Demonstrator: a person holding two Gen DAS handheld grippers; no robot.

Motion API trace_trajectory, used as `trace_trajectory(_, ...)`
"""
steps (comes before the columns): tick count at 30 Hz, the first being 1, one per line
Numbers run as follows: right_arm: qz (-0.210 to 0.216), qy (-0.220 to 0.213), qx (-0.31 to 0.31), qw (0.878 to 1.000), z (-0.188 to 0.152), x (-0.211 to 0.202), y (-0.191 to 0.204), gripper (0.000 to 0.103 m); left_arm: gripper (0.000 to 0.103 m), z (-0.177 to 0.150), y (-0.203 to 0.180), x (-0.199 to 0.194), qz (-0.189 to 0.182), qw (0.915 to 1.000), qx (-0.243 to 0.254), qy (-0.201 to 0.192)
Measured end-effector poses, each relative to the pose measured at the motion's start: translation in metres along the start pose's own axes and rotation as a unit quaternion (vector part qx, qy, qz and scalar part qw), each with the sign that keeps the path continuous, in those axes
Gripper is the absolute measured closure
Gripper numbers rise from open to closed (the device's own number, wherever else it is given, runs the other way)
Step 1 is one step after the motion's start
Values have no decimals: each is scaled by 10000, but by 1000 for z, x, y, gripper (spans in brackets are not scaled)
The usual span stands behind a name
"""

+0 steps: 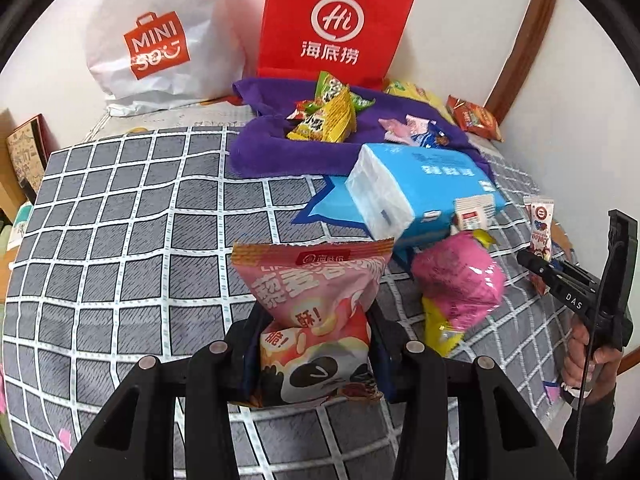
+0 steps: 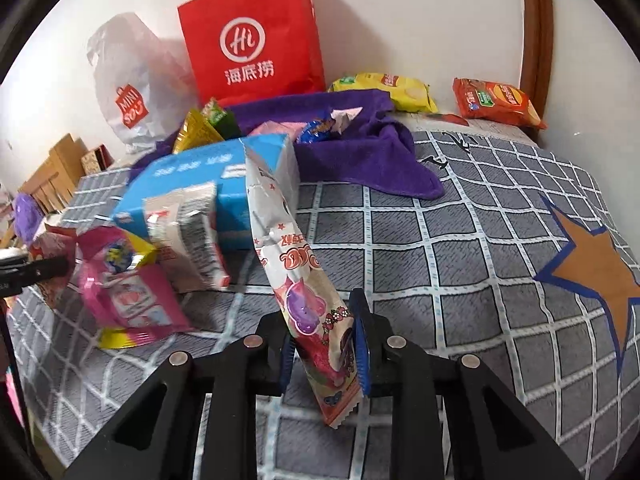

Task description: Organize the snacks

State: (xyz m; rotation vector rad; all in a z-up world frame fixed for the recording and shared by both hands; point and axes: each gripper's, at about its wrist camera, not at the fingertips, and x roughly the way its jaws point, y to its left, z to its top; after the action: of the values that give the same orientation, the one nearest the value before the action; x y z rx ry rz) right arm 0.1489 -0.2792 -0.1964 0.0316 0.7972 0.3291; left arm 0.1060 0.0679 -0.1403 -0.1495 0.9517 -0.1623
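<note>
- The left gripper (image 1: 316,354) is clamped on a pink snack bag (image 1: 316,312); the bag is pinched at its middle between the two pads and is held upright, its crimped top edge standing at 12 o'clock from the jaws, its lower end hanging just below them.
- The right gripper (image 2: 324,354) is closed on a long white candy packet (image 2: 296,276); the packet is gripped near its lower end, and its length leans away toward 11 o'clock, with the serrated bottom edge sticking out below the pads.
- In the left wrist view the right gripper (image 1: 538,264) is seen at 3 o'clock with the candy packet (image 1: 540,228) standing up from its tip, and a hand (image 1: 588,356) is wrapped around its handle.
- Both items are held above a grey checked bedspread (image 1: 120,220).
- A blue tissue pack (image 1: 420,184) lies at 1 o'clock from the left gripper, with a pink and yellow packet (image 1: 460,284) just beside it at 2 o'clock.
- A purple towel (image 1: 288,148) is spread beyond the tissue pack, with small green and yellow packets (image 1: 328,116) piled on it.
- A red paper bag (image 1: 336,20) and a white plastic bag (image 1: 160,32) are stood against the wall at 12 and 11 o'clock.
- A yellow chip bag (image 2: 392,88) and an orange chip bag (image 2: 496,102) are laid near the wall at 1 o'clock in the right wrist view.
</note>
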Motion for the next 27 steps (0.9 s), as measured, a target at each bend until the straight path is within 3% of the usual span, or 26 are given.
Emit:
trace_trajectory(13, -37, -467, 17, 9989, 11, -76, 25, 79, 61, -2, -40, -37, -522, 9982, 239, -165)
trace_trajectory(20, -126, -823, -99, 9965, 25, -112, 44, 79, 61, 4, -60, -59, -473, 9977, 367, -318)
trace_trajectory(27, -25, -824, -31, 9966, 44, -123, 50, 79, 61, 22, -76, -73, -641, 9963, 374, -444)
